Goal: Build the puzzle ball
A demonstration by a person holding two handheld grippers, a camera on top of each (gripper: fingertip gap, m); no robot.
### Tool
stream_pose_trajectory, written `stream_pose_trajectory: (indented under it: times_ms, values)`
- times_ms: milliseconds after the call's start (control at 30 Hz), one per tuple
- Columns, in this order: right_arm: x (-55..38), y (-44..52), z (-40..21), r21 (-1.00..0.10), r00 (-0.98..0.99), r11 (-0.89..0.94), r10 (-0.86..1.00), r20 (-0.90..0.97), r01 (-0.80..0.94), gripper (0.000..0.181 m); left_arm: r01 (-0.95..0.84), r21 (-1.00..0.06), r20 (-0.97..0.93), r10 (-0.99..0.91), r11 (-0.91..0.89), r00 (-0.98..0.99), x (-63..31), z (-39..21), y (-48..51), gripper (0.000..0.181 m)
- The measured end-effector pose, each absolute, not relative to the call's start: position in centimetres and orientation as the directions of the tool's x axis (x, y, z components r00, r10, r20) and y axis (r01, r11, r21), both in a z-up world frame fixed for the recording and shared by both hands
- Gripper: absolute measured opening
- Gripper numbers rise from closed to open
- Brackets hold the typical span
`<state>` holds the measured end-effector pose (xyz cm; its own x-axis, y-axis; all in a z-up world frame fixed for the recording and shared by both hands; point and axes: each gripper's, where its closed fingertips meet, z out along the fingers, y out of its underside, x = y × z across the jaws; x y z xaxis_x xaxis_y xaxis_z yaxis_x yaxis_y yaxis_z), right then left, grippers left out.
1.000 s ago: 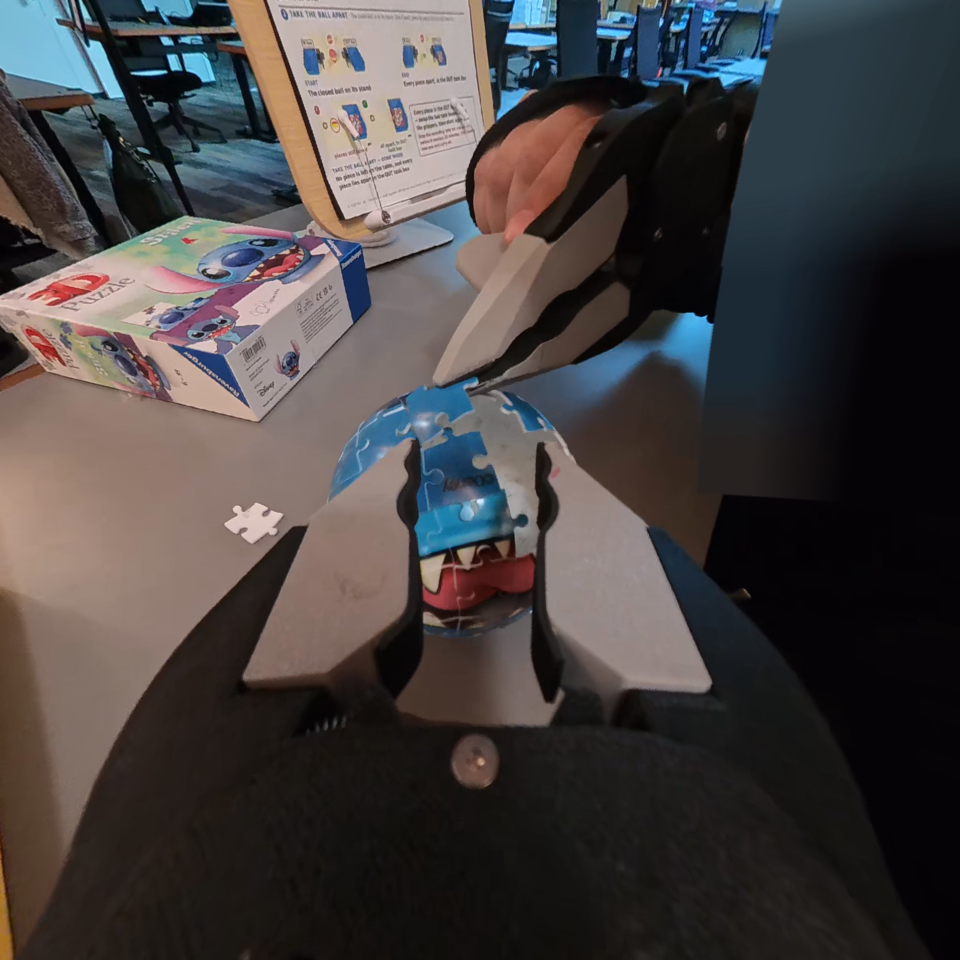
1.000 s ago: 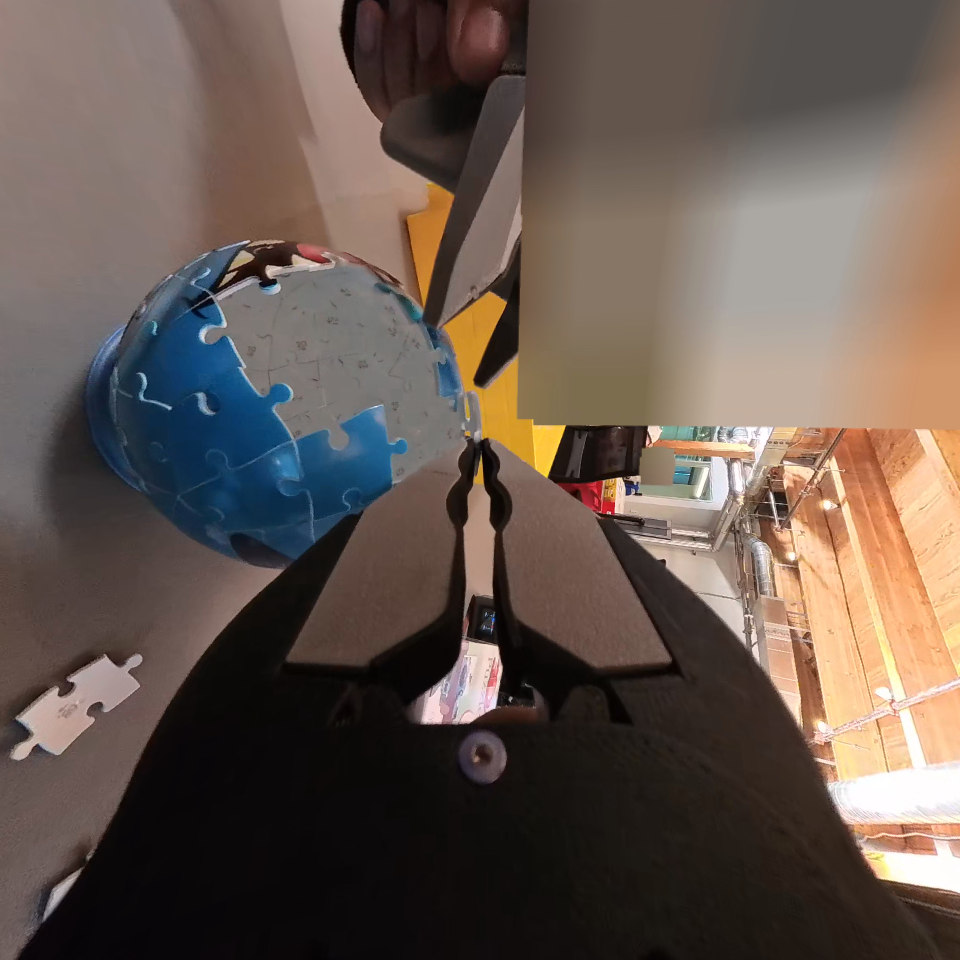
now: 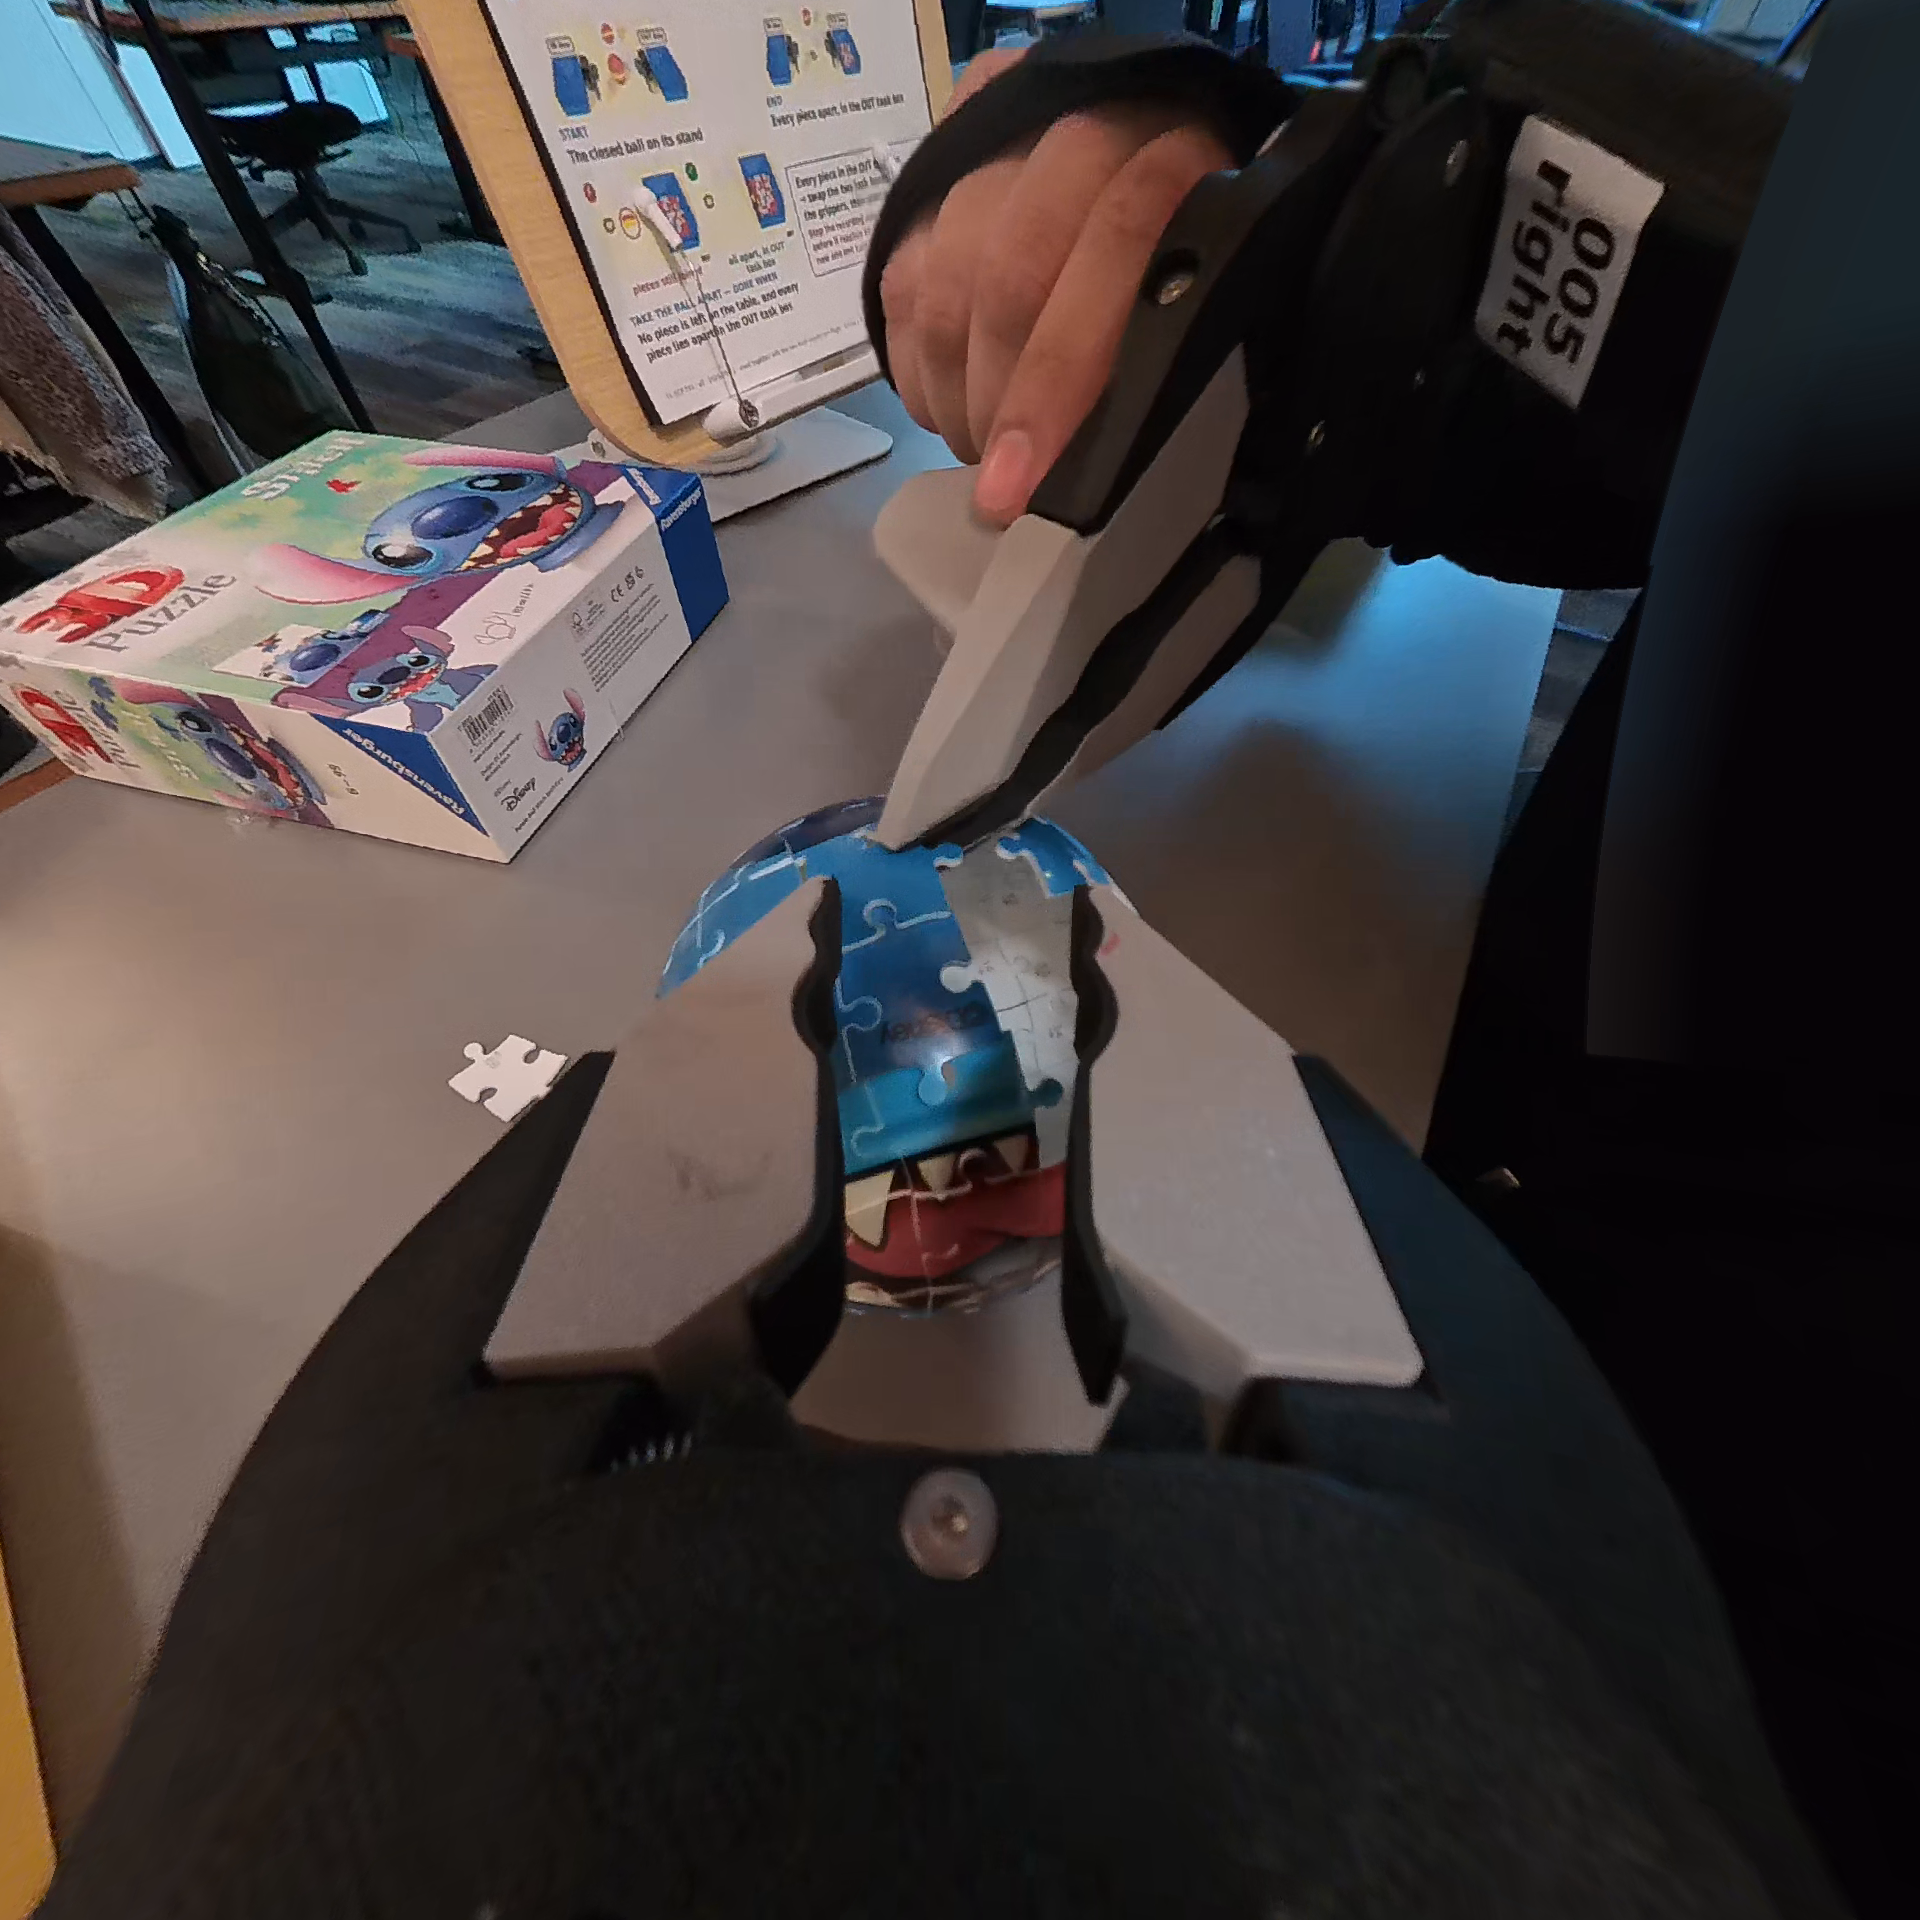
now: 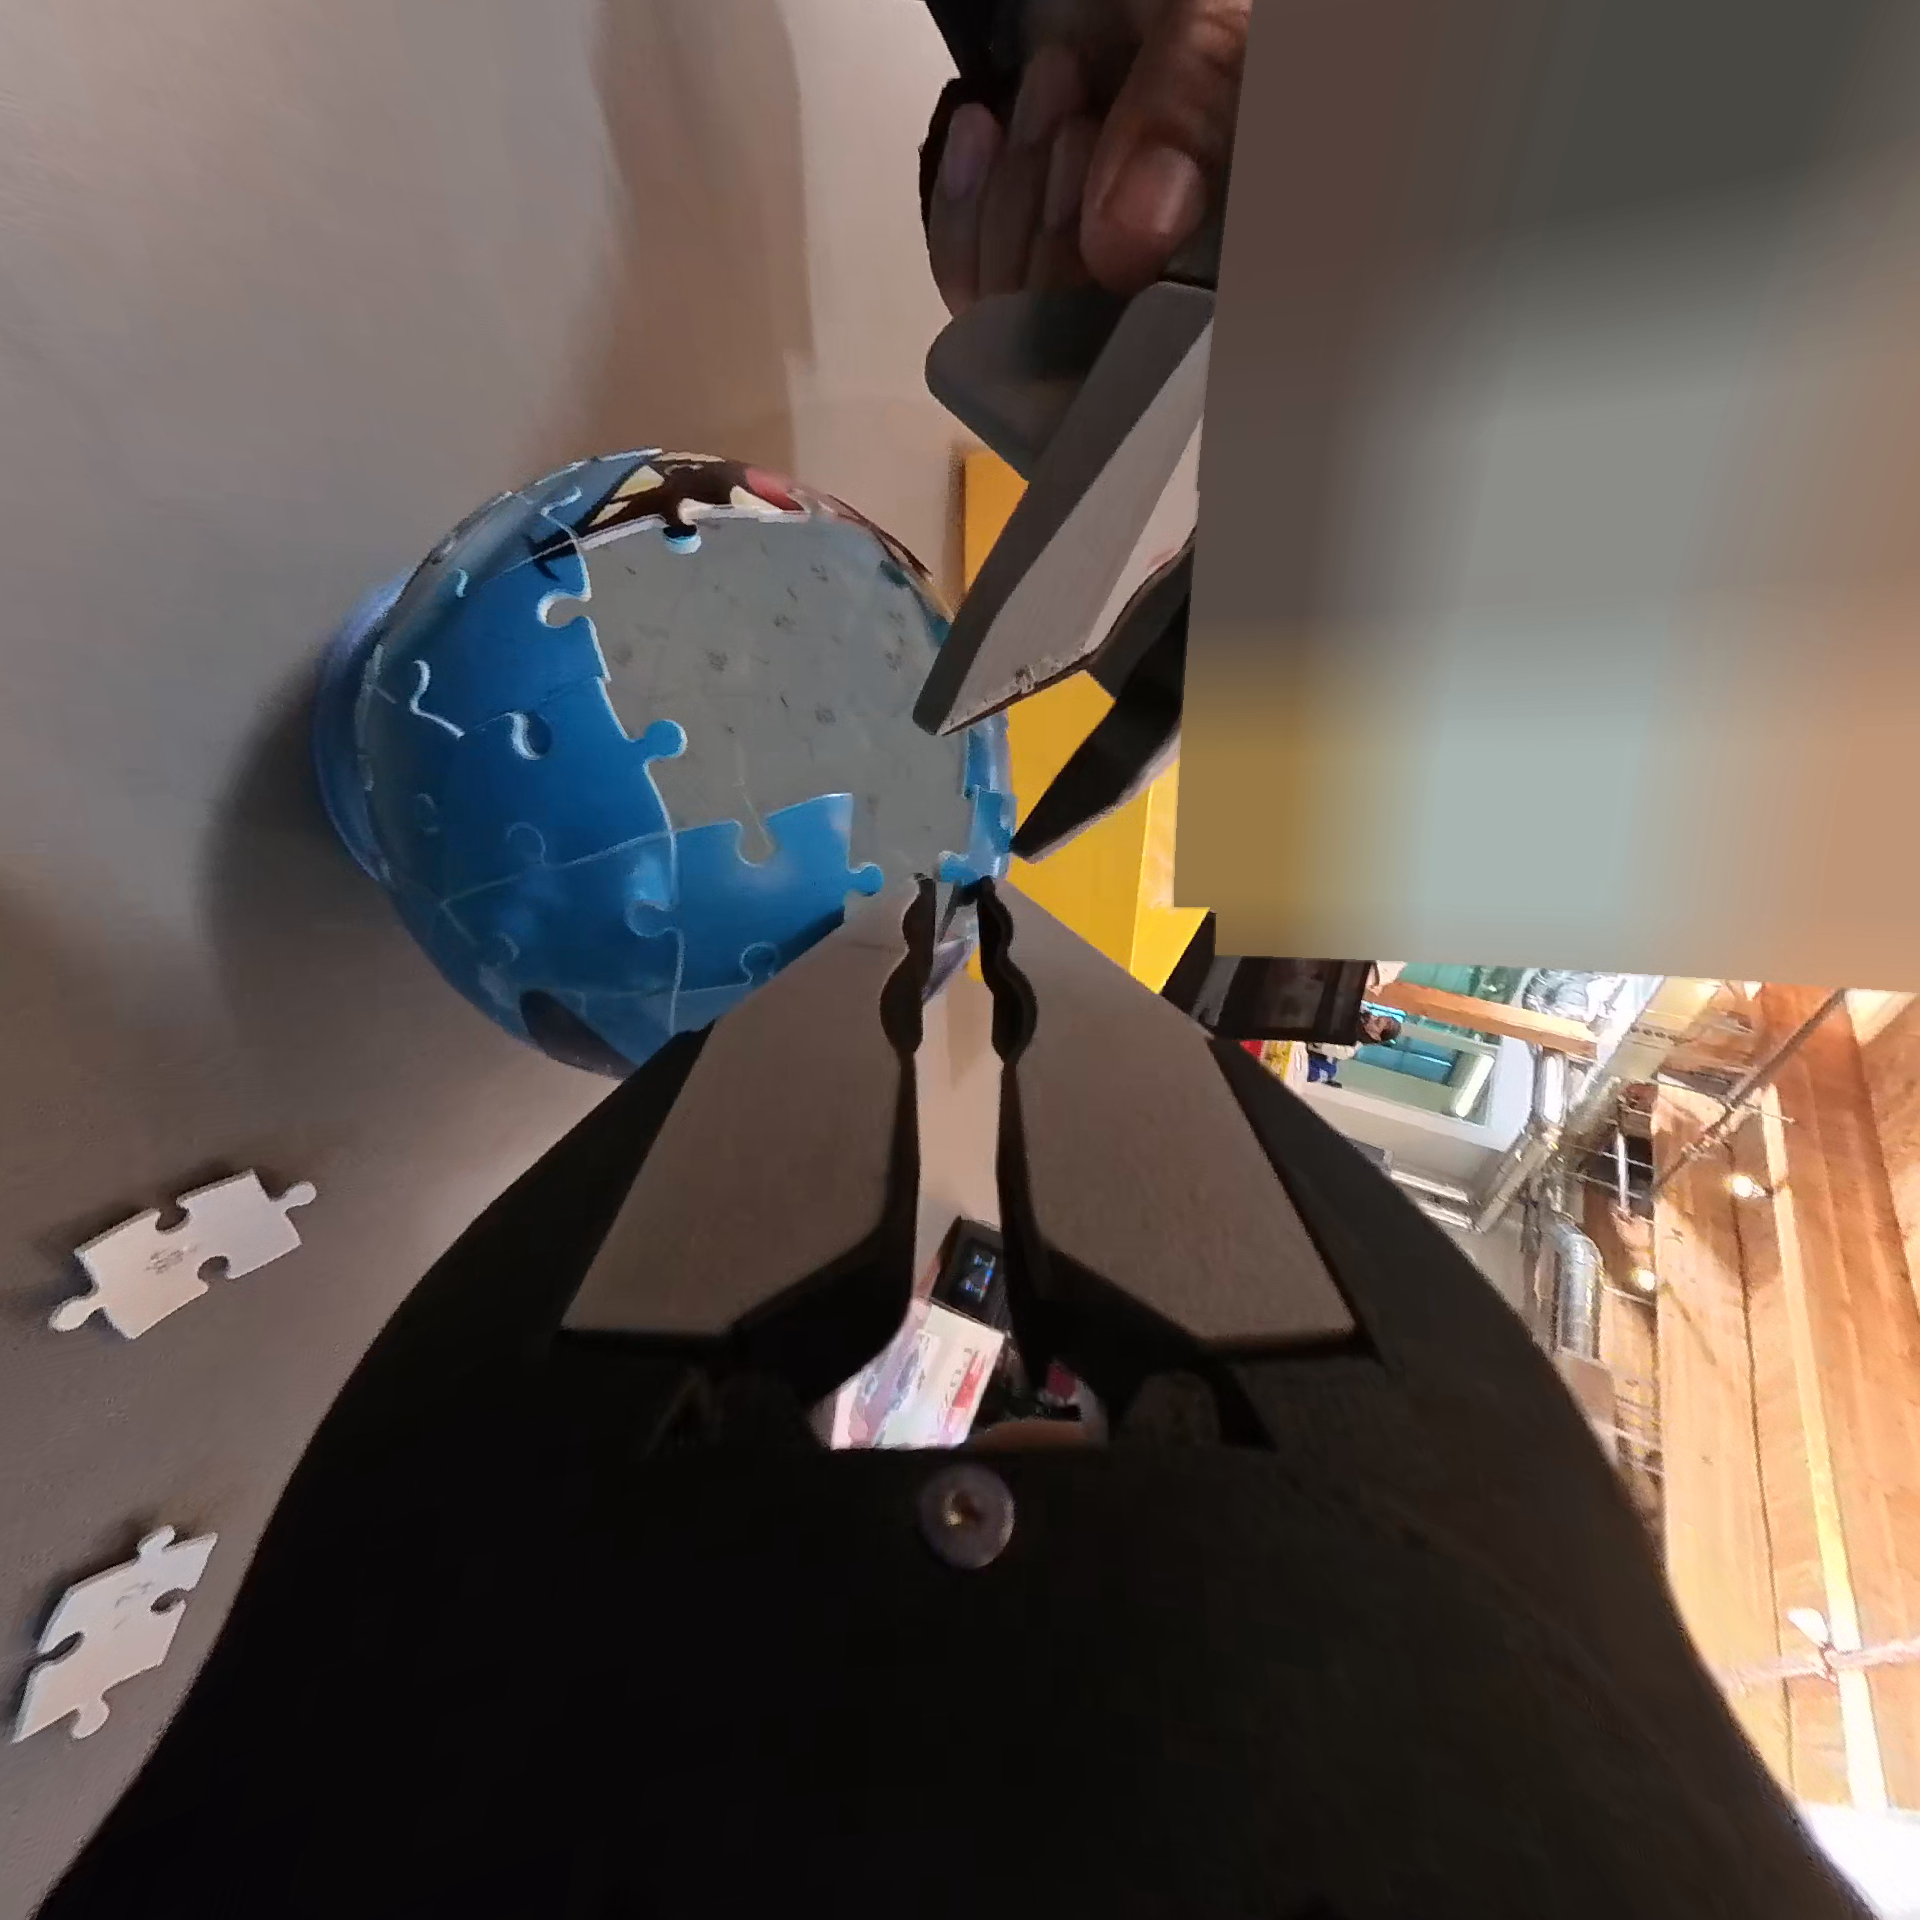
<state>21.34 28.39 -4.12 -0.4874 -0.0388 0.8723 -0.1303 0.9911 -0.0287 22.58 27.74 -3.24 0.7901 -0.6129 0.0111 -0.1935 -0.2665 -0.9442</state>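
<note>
The puzzle ball (image 3: pixel 940 1049) is sitting on the surface just in front of the puzzle box (image 3: pixel 343 634), and a hard push from above risks popping seated pieces inward or rolling it off its base. The left hand-held gripper (image 3: pixel 951 1049) is standing released around the ball's sides, contact unclear. The right hand-held gripper (image 4: pixel 951 894), nearly clenched, is pinching a blue piece (image 4: pixel 982 831) at the rim of the ball's gap

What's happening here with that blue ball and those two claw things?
A person is assembling a puzzle ball on a grey table, a handheld gripper in each hand. The left gripper is open around the ball. The right gripper, tips nearly closed, is at the rim of a hole in the ball's top. Two loose white pieces lie nearby, beside the puzzle box.
</note>
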Motion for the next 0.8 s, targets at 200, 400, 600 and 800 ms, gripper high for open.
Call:
stream_pose_trajectory:
  times_ms: [200,400,600,800]
  values:
    - [21.6,28.6,-3.4,-0.177,-0.557,0.974,0.069,0.827,-0.142,0.002,-0.178,-0.947,0.026,-0.616,-0.267,0.787,22.6,-3.2,27.7,0.042]
    - [22.1,28.3,-3.3,-0.296,-0.604,0.945,0.156,0.781,-0.139,0.006,-0.172,-0.947,0.031,-0.609,-0.272,0.793,22.3,-3.3,27.8,0.042]
    - [21.6,28.7,-4.2,-0.268,-0.611,0.955,0.139,0.779,-0.125,0.004,-0.18,-0.946,0.023,-0.609,-0.269,0.793,22.3,-3.2,27.9,0.043]
    - [21.9,28.9,-3.8,-0.279,-0.626,0.951,0.139,0.767,-0.13,0.007,-0.179,-0.945,0.025,-0.607,-0.274,0.794,22.2,-3.3,28.0,0.043]
